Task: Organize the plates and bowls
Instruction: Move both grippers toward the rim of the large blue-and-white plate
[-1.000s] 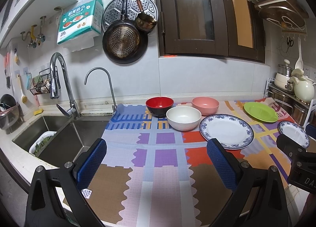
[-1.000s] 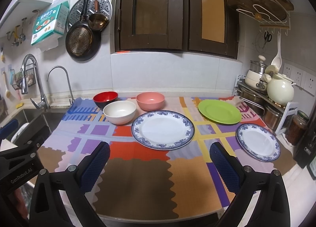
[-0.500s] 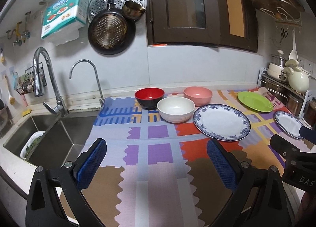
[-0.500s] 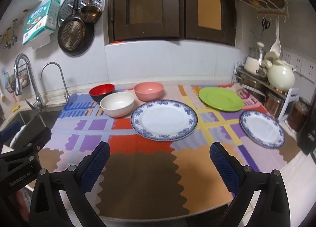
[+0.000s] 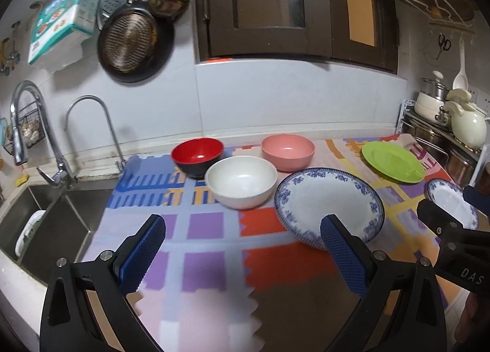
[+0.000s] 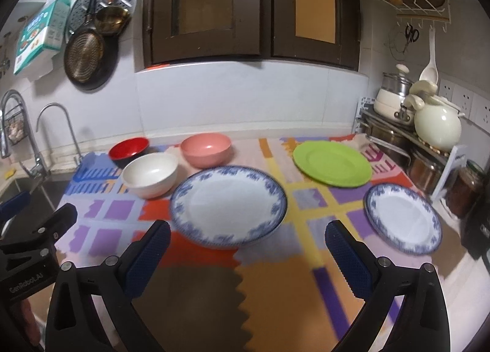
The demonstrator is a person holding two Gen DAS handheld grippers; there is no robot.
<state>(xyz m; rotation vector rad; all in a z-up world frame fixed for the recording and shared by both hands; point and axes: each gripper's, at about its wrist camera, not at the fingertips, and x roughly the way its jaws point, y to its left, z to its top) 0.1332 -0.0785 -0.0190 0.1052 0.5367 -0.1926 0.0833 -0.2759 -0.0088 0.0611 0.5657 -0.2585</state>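
dim indoor light | motion blur throughout | fisheye bending, dark vignetted corners

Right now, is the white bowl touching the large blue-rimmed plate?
Cannot tell. In the right wrist view the white bowl and the large blue-rimmed plate nearly meet; blur hides any gap.

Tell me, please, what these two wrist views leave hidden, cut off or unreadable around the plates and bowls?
- Small blue-rimmed plate: left wrist view, near side hidden by the right gripper's body.
- Red bowl: right wrist view, front hidden by the white bowl.
- Sink: contents cut off at the left edge.
- Towel pack: print too small.
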